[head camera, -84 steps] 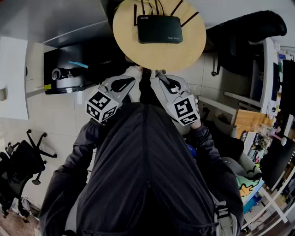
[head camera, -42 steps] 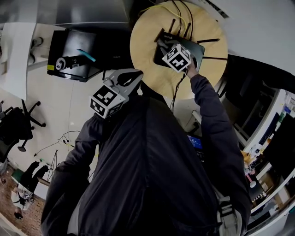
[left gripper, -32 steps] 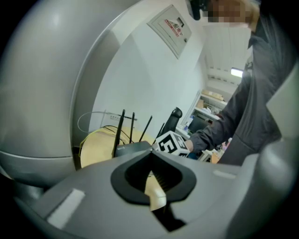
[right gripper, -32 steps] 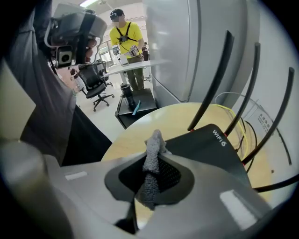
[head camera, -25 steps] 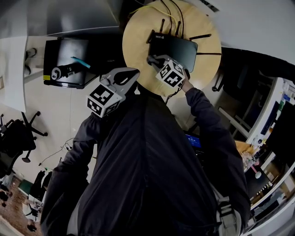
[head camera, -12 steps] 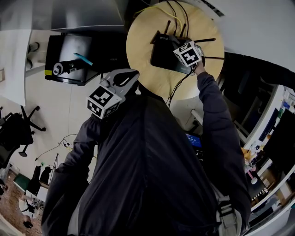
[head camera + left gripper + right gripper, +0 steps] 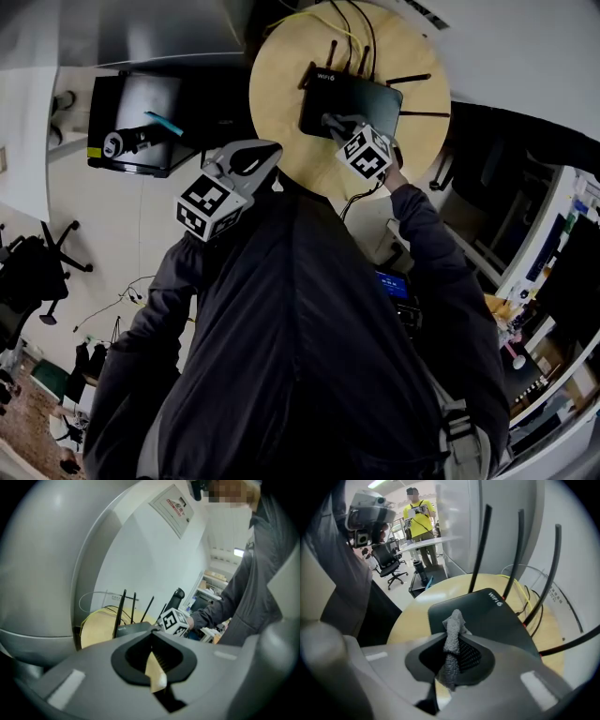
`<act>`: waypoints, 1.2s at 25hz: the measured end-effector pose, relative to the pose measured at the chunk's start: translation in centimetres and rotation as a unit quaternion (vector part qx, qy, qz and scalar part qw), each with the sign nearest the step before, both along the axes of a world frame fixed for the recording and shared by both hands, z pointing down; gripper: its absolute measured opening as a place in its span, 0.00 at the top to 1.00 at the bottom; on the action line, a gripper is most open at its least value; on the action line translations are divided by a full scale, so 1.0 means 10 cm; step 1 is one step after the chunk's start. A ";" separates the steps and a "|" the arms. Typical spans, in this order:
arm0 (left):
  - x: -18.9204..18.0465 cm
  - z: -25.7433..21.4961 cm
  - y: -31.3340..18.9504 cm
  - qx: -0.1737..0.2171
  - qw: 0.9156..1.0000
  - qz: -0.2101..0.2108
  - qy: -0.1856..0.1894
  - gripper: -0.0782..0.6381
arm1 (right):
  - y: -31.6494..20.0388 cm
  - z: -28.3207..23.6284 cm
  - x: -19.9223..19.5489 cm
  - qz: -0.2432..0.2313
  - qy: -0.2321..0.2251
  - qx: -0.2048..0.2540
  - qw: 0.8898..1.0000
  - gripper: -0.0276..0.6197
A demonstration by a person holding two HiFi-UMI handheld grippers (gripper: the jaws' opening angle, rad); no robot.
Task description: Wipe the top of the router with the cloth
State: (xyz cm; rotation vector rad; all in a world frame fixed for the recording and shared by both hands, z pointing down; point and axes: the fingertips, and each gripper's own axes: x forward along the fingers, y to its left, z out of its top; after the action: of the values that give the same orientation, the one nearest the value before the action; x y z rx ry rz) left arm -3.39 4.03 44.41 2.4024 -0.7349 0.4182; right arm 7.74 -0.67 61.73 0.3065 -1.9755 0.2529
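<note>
Grey cloth [image 7: 452, 632] sits pinched in right claw [image 7: 451, 656], seemingly touching the router [image 7: 490, 616].

Round wooden table [image 7: 279, 94], pale top: one black router [image 7: 352, 98] lying flat toward the far edge, antennas raised, with a yellow cable [image 7: 526, 600] trailing on the tabletop behind it.
</note>
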 end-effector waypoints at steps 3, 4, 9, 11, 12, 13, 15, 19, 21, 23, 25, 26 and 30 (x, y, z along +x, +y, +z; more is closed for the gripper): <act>0.03 0.01 -0.01 0.000 1.000 0.006 0.000 0.90 | 0.27 0.01 -0.01 -0.005 -0.004 -0.006 1.000 0.91; 0.05 0.02 0.00 0.000 1.000 0.011 0.001 0.90 | 0.32 0.01 -0.02 -0.003 -0.007 -0.007 1.000 0.91; 0.13 0.00 -0.01 0.004 1.000 0.024 0.002 0.90 | 0.20 -0.03 0.01 0.020 -0.026 -0.018 0.999 0.91; 0.14 0.01 0.00 0.007 1.000 0.028 0.000 0.90 | -0.10 -0.08 0.14 0.062 -0.030 0.000 0.998 0.91; 0.14 0.01 0.00 0.009 1.000 0.028 0.000 0.90 | -0.28 -0.09 0.23 0.085 -0.028 0.013 0.996 0.91; 0.13 0.00 0.00 0.011 1.000 0.027 0.000 0.90 | -0.45 -0.09 0.31 0.106 -0.022 0.024 0.994 0.91; 0.12 0.00 0.00 0.010 1.000 0.024 -0.001 0.90 | -0.76 -0.07 0.46 0.136 -0.007 0.041 0.990 0.91; 0.08 0.01 0.03 0.004 1.000 0.018 -0.004 0.90 | -1.12 0.02 0.65 0.170 0.013 0.058 0.984 0.91; 0.07 -0.01 0.02 0.008 1.000 0.014 0.001 0.90 | -1.15 0.06 0.71 0.175 0.019 0.050 0.983 0.91; 0.07 -0.03 0.00 0.007 1.000 0.012 0.000 0.90 | -1.09 0.08 0.71 0.167 0.021 0.037 0.985 0.91; 0.06 -0.03 -0.02 0.002 1.000 0.010 -0.003 0.90 | -0.94 0.07 0.67 0.154 0.022 0.025 0.988 0.91; 0.07 -0.01 -0.01 0.002 1.000 0.011 -0.002 0.90 | -0.84 0.05 0.65 0.147 0.022 0.020 0.989 0.91; 0.12 0.00 0.00 0.004 1.000 0.022 0.003 0.90 | -0.34 0.03 0.61 0.123 0.020 0.008 0.992 0.91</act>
State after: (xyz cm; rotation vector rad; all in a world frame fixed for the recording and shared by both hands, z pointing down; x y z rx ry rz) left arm -2.24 4.07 44.42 2.4309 -0.6829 0.4264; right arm 13.81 -4.06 62.01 0.5618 -1.9008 0.3862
